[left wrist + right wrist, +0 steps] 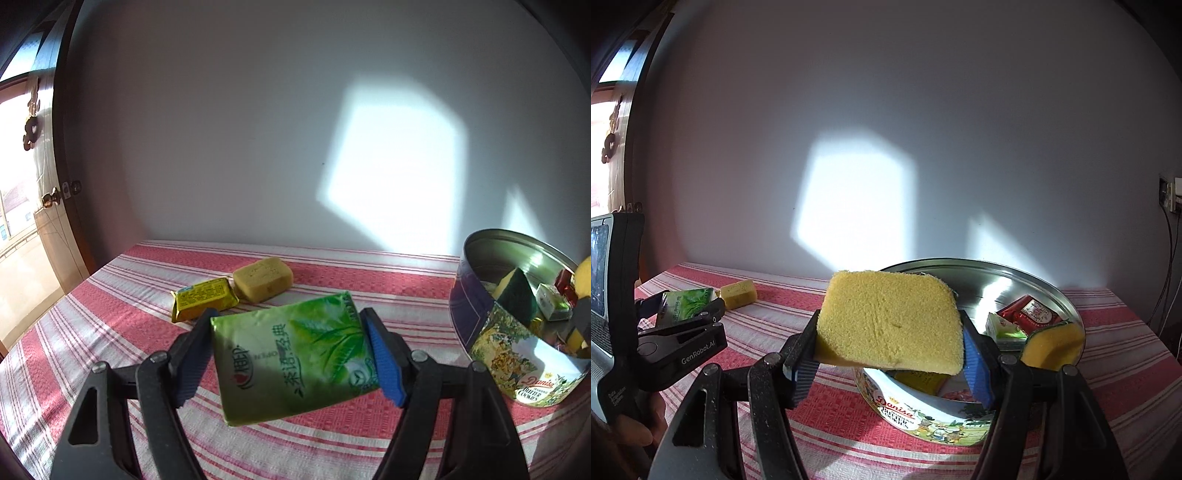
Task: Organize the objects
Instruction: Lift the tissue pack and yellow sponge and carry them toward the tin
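Transfer step: right claw [890, 354] clamps yellow rectangular sponge [892, 321] above round cookie tin [923, 413]; left claw [290, 354] grips green tissue pack [291, 354]. Next: release sponge, then carry pack rightward.

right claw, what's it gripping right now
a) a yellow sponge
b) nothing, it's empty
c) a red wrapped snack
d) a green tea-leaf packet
a: in the right wrist view the yellow sponge sits clamped between the pads of the right claw, held above the cookie tin; the green packet is in the left claw.
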